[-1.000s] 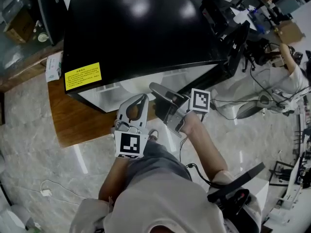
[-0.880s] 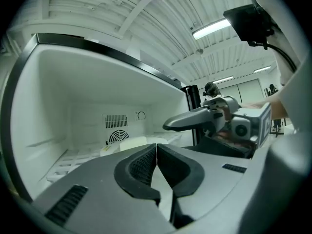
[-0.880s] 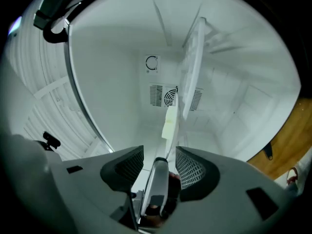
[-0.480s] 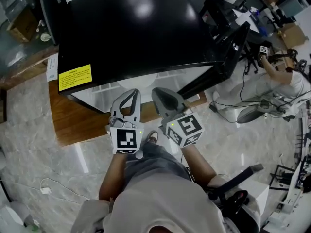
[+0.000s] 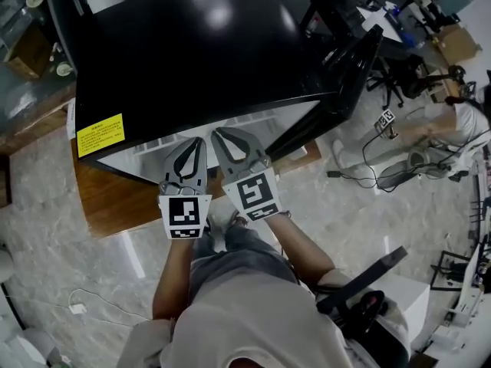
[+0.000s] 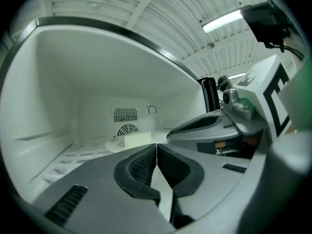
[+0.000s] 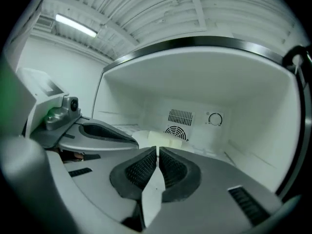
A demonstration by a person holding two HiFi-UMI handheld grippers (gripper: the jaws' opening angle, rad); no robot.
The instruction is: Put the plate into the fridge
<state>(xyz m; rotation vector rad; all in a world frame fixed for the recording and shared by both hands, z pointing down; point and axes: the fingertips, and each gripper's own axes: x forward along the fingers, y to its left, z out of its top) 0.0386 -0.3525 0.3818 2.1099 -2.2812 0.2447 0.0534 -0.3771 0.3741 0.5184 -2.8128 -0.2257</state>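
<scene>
A white plate (image 6: 127, 144) with a pale block (image 6: 138, 139) on it lies on the shelf inside the open white fridge (image 6: 97, 82), in front of the back-wall vent. It also shows as the plate (image 7: 141, 136) in the right gripper view. My left gripper (image 6: 156, 152) is shut with nothing between its pads. My right gripper (image 7: 157, 154) is shut and empty as well. Both point into the fridge mouth side by side, short of the plate. In the head view the left gripper (image 5: 193, 146) and right gripper (image 5: 224, 138) reach under the black fridge top (image 5: 192, 44).
The fridge door (image 5: 341, 79) stands open to the right. A wooden base (image 5: 115, 198) lies under the fridge. A dial (image 7: 215, 119) and a fan vent (image 7: 176, 130) are on the back wall. A person (image 5: 460, 121) and cables are at the right.
The right gripper's jaws have gone from wide open to shut. Both grippers have moved forward, side by side, toward the fridge opening.
</scene>
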